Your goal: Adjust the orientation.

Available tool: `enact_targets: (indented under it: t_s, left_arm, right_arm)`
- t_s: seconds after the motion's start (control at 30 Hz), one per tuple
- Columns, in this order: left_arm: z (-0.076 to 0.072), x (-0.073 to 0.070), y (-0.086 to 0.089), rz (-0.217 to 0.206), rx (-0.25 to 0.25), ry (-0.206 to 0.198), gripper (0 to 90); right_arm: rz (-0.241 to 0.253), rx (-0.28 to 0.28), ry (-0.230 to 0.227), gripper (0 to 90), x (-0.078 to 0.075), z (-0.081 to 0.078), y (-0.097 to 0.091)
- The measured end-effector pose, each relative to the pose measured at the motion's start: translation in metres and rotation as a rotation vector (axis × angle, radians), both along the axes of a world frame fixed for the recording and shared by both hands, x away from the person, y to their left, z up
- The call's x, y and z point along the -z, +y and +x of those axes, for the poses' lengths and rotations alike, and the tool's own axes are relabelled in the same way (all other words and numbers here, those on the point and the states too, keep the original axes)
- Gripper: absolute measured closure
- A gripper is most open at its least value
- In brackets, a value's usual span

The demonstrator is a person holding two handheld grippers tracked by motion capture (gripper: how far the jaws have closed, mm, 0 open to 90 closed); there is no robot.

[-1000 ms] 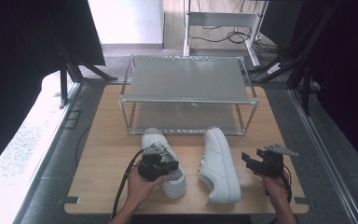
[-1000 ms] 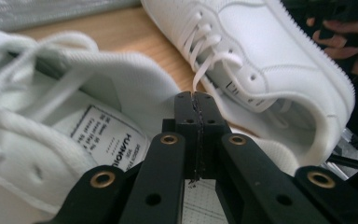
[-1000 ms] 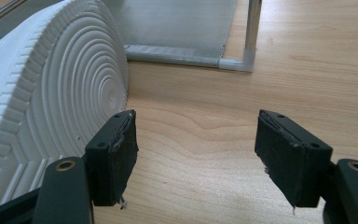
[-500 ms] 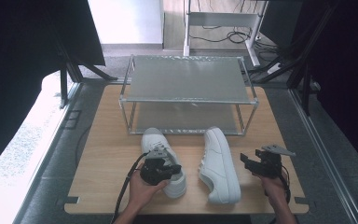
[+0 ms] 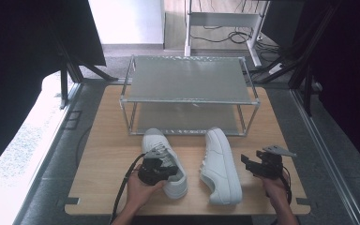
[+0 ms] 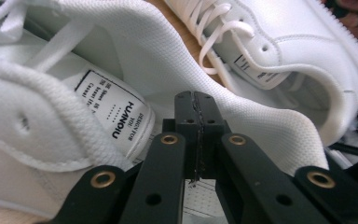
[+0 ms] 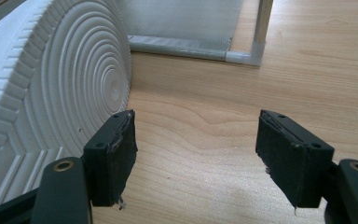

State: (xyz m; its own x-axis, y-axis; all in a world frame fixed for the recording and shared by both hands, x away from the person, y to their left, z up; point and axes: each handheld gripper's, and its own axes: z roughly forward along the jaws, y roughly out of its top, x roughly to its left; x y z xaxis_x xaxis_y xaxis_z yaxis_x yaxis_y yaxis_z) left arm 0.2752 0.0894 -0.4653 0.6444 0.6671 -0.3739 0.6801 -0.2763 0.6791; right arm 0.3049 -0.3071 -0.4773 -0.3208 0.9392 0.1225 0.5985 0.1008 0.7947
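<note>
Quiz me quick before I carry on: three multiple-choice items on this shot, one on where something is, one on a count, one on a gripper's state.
1. Where is the left gripper?
A. on the rack's top shelf
B. at the left shoe
C. off the table

2. How many white shoes lie on the table?
A. one
B. two
C. three

3. How is the right gripper?
A. open, holding nothing
B. shut on a shoe
C. shut on the rack

Answers:
1 B: the left gripper view shows its jaws pressed together on that shoe's collar.
2 B: a pair lies in front of the rack, the right shoe on its side.
3 A: bare wood shows between its jaws.
</note>
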Motion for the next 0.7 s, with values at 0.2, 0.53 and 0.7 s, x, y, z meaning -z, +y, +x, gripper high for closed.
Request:
enact_targets:
  t_s: [0.2, 0.53, 0.7]
  left_arm:
    - [0.0001, 0.0003, 0.0017, 0.004, 0.003, 0.003, 90.0]
    - [0.0005, -0.0004, 0.0054, 0.006, 0.012, 0.005, 90.0]
    - [-0.0002, -0.0017, 0.0084, 0.010, 0.006, 0.004, 90.0]
  right_arm:
    - [0.003, 0.004, 0.003, 29.5, -0.0006, -0.0004, -0.0009]
    - [0.010, 0.019, 0.000, 29.7, -0.0018, -0.0003, -0.0052]
    - [0.009, 0.017, 0.001, 29.6, -0.0013, -0.0005, -0.0053]
